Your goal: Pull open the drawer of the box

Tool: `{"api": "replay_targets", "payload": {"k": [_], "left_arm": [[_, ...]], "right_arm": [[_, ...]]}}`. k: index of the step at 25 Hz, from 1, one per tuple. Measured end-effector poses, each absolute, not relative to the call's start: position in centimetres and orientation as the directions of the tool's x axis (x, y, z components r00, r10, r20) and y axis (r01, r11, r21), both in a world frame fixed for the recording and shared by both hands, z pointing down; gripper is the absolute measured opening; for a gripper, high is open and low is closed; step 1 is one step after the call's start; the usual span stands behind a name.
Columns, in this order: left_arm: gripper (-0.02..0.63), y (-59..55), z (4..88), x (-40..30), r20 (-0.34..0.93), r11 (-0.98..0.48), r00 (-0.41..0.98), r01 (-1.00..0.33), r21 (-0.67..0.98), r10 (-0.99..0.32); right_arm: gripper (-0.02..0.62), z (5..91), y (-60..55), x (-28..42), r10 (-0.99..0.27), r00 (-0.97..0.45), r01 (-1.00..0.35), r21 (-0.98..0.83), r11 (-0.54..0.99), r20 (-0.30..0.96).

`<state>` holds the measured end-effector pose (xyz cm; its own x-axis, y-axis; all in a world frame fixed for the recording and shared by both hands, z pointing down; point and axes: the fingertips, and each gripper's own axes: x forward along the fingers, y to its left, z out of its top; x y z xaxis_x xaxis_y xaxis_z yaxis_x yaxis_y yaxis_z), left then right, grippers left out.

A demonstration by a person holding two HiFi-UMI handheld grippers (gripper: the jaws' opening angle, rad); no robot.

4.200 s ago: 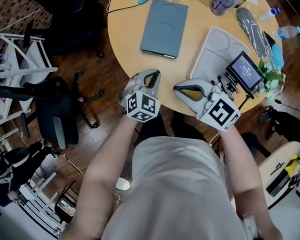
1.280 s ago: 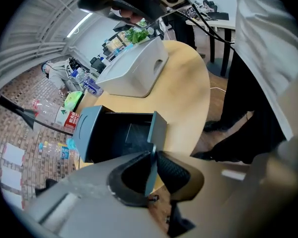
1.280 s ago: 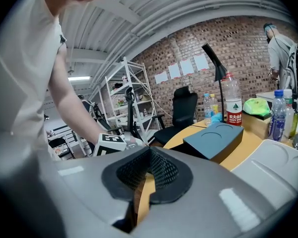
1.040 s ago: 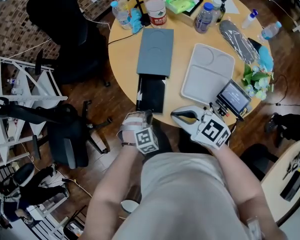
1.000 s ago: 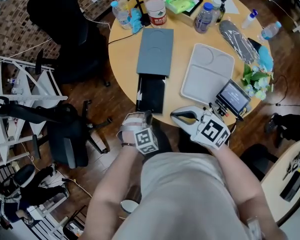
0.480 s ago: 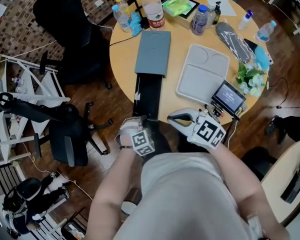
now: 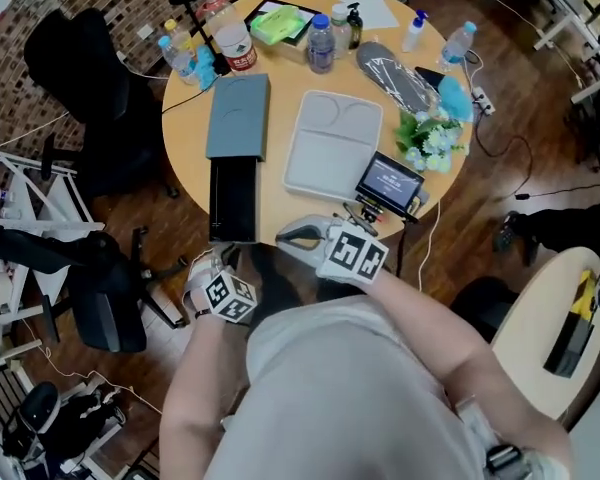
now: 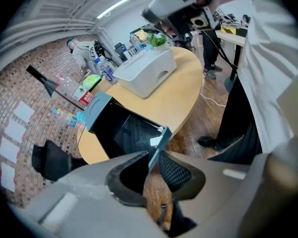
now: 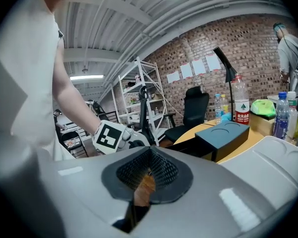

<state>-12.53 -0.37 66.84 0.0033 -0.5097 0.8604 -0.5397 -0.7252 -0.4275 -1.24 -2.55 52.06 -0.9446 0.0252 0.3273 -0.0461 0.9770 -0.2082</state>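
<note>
Round wooden table (image 7: 188, 133), drawer (image 7: 233, 198) of grey box (image 7: 238, 116) out past near edge: back left gripper (image 8: 153, 157) straight off (jaws opening, front panel (image 8: 158, 142) between); right gripper (image 9: 145, 180) closed, idle.

The box (image 7: 238, 116) is a flat, grey-blue rectangle with 1 shallow round recess in its lid. It lies flat on the left part of the round wooden table (image 7: 280, 213), its long side pointing toward the person. Its drawer (image 7: 233, 200) is pulled far out of the near end and stands open. The drawer is black inside and looks empty, with a thin grey-blue front panel (image 8: 159, 142) that reaches the table's near edge.
</note>
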Motion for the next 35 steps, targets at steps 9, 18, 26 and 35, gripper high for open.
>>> {"api": "replay_targets", "payload": {"k": [9,18,26,35], "left_arm": [[0.047,1.0,61.7,-8.7,0.802,-0.581,0.113,-0.749,-0.319,-0.586],[0.006,3.2,58.0,-8.7,0.701,-0.453,0.221,-0.877,-0.162,-0.678],[0.006,6.4,53.9,-8.7,0.549,-0.392,0.322,-0.920,-0.009,-0.771],[0.006,10.1,51.9,-5.2,0.422,-0.431,0.436,-0.895,0.111,-0.795]], "right_arm": [[0.006,51.9,-2.1,0.5,0.035,-0.945,-0.032,-0.199,0.979,0.326],[0.006,51.3,-0.6,0.5,0.037,-0.944,-0.018,-0.165,0.986,0.327],[0.006,49.3,2.6,0.3,-0.013,-0.952,-0.062,-0.149,0.987,0.306],[0.006,47.1,7.6,0.7,-0.088,-0.965,-0.124,-0.133,0.983,0.249]]}}
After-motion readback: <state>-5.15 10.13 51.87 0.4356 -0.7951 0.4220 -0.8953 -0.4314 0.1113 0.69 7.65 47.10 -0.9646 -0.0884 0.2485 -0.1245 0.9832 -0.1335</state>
